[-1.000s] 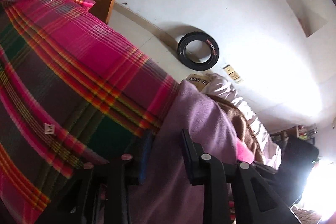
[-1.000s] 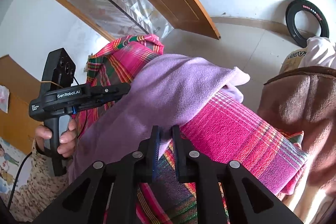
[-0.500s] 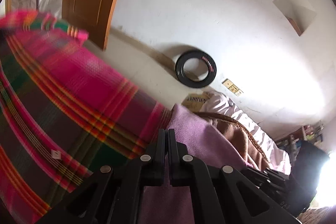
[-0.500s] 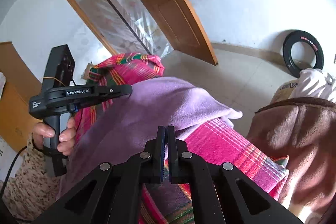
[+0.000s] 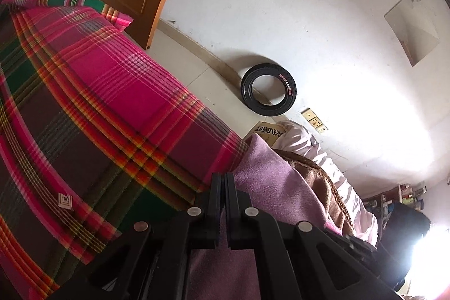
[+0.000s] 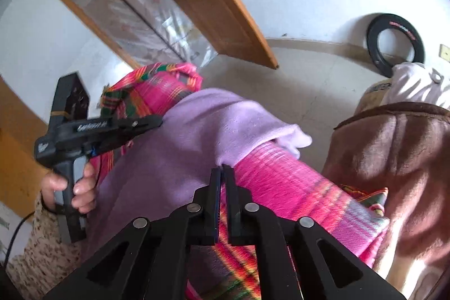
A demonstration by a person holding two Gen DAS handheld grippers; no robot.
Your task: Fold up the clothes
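lilac fleece garment lies draped over the pink plaid bedsheet. left gripper and right gripper each have their jaws pinched together on an edge of the fleece.

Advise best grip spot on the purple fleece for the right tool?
Judging by the lie, take the purple fleece at its free hem, where it ends over the pink plaid sheet. Come in along the sheet from the right tool side; that edge is thin and exposed, whereas the middle lies flat.
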